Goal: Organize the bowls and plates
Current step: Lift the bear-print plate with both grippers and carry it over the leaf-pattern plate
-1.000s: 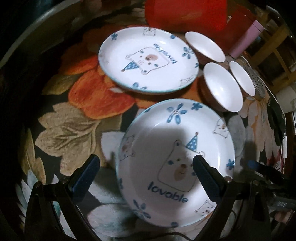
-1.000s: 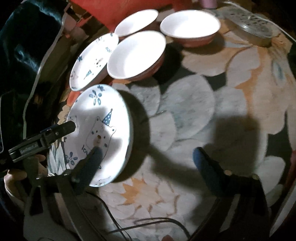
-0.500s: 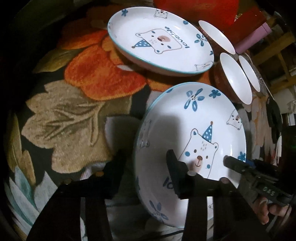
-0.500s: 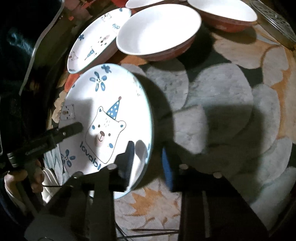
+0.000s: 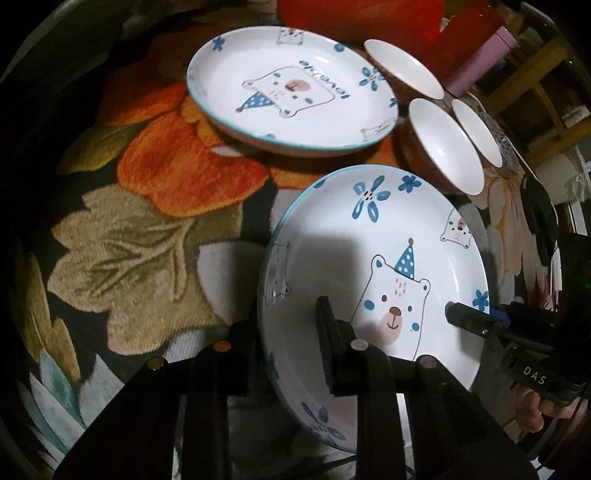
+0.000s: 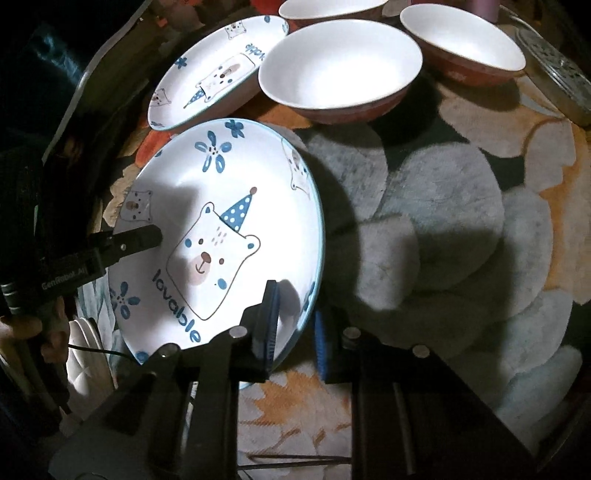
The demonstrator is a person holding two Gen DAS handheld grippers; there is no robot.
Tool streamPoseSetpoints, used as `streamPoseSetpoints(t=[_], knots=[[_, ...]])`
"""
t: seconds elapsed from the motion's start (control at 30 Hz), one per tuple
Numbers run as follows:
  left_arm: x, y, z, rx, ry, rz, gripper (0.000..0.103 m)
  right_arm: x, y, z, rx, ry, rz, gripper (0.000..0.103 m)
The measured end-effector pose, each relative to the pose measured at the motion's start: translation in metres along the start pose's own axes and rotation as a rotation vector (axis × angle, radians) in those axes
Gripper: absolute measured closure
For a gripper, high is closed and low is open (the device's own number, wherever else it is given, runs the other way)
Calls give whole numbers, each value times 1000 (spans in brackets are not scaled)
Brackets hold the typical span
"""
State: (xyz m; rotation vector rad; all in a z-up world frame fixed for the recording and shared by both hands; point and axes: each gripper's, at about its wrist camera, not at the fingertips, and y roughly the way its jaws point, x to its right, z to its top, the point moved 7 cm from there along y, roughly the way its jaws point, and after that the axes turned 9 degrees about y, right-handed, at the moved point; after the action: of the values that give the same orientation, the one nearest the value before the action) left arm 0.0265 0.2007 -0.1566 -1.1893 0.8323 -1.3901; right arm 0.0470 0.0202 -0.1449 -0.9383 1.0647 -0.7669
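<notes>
The near bear plate (image 5: 388, 229) (image 6: 221, 177), white with blue flowers, is tilted over the flowered cloth. My left gripper (image 5: 288, 306) is closing on its left rim, one pad on the inner wall and the other finger behind the rim. On the opposite rim my right gripper (image 6: 295, 301) is shut, with one blue pad inside and one outside. Each gripper's fingertip also shows in the other's view. A second bear plate (image 5: 295, 92) (image 6: 221, 70) lies farther back. Three white bowls with red-brown outsides (image 5: 443, 147) (image 6: 340, 70) stand to its right.
A flowered tablecloth (image 5: 147, 240) covers the table. A red object (image 5: 351, 18) and a pink cylinder (image 5: 480, 62) stand at the back. A perforated metal lid (image 6: 554, 77) lies right of the bowls. The table's dark edge curves at the left.
Both grippers went from wide open to closed on opposite rims of the near bear plate. The plate now sits tilted between them.
</notes>
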Motion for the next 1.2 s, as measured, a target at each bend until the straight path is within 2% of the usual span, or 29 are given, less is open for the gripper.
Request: streamPoseSetpoints(t=[0.4,0.63,1.2], knots=[[35,-26,34,82,90,-1,77,13,-43,8,91,40,26,86],[72,-37,56,110,169,-16,77,35,-69,7,135,100,34,86],[178,-28,56,96,330,-71,77,117,-125,-19,210,239,-3,86]])
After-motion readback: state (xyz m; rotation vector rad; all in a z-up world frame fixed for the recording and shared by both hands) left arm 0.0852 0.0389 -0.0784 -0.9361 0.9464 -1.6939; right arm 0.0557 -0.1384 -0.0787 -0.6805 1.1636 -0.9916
